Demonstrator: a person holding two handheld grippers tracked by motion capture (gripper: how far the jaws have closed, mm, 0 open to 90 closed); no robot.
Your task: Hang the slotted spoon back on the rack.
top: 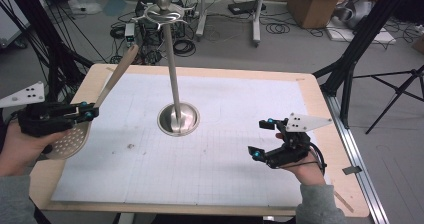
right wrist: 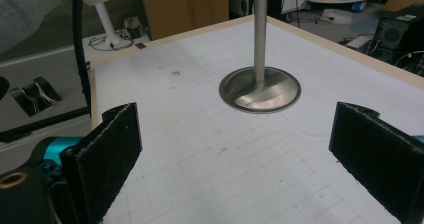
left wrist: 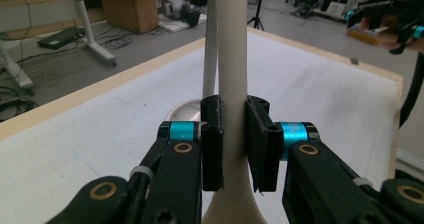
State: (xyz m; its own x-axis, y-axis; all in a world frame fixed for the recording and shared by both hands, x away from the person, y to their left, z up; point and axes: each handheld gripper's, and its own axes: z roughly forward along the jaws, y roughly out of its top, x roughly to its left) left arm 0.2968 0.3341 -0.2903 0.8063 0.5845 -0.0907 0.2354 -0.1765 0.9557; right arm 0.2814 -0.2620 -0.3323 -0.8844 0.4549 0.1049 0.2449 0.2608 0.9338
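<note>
Cables, cardboard boxes (top: 320, 1) and black tripod legs crowd the grey floor behind a wood-edged worktop (top: 310, 91) covered w/ a white gridded mat (top: 225, 149).

Near the mat's centre, a bit toward the far edge, stands a tall polished-metal stand w/ round dished base (top: 178, 119); its thin pole rises to a ball top w/ curved hook arms.

Left gripper (top: 87, 112) sits over the worktop's left edge, held by a hand (top: 20, 146) in a grey sleeve. Its jaws are closed narrow on the cream handle of a perforated skimmer spoon w/ pale round bowl (top: 70, 140); the handle slants up toward the far-left corner. In the left gripper view the handle (left wrist: 233, 74) is pinched between both black pads (left wrist: 212, 144), the stand's pole just behind it.

Right gripper (top: 263, 139) hovers near the worktop's right edge, toward the near-right corner, well apart from the stand. Jaws spread wide, nothing between them; the right gripper view has the two pads (right wrist: 107, 154) far apart w/ the stand's base (right wrist: 260, 90) beyond.
</note>
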